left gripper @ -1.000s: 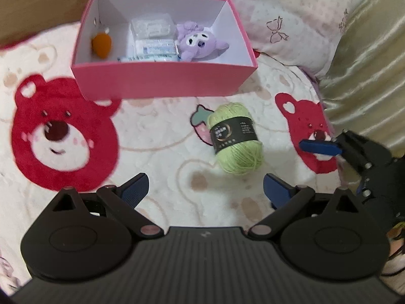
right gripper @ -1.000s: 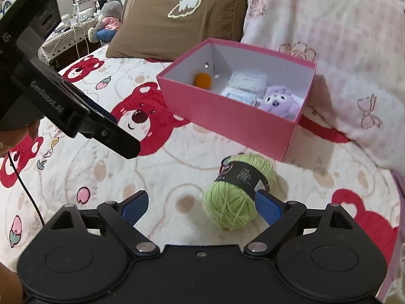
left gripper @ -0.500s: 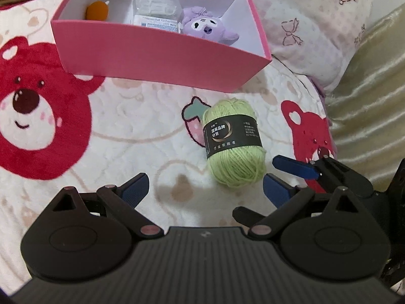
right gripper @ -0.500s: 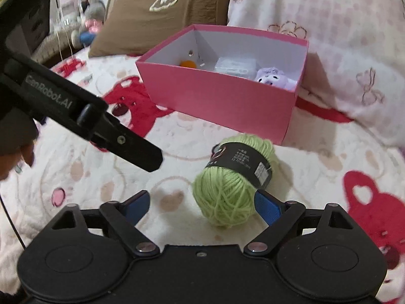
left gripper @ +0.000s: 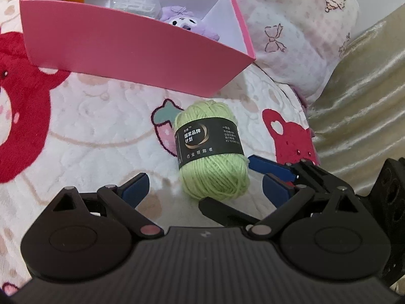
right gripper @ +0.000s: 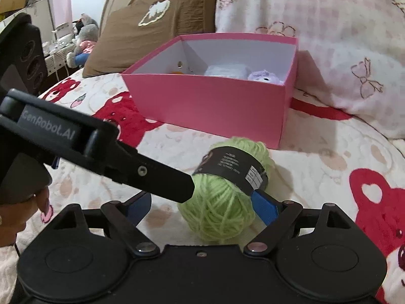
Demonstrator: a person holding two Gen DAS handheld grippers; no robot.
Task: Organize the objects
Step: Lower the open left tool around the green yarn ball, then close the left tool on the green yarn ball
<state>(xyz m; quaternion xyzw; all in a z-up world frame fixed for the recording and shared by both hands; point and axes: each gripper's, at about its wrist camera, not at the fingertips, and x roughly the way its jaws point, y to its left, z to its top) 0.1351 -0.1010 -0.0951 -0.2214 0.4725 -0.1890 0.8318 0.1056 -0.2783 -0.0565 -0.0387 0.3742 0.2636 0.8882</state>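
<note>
A bedroom in a home, told by the bed [right gripper: 316, 162] under a fleecy white blanket [left gripper: 101, 131] printed with red bears and strawberries. Propped at the head: a brown pillow [right gripper: 162, 25] with a stitched cloud and a pale pink checked pillow [right gripper: 329, 38] with bows and flowers. Beyond the bed, a grey plush toy [right gripper: 84, 39] sitting by cluttered shelving. On the blanket, a pink keepsake box [left gripper: 131, 43] with a small purple plush [left gripper: 182, 20] inside.
</note>
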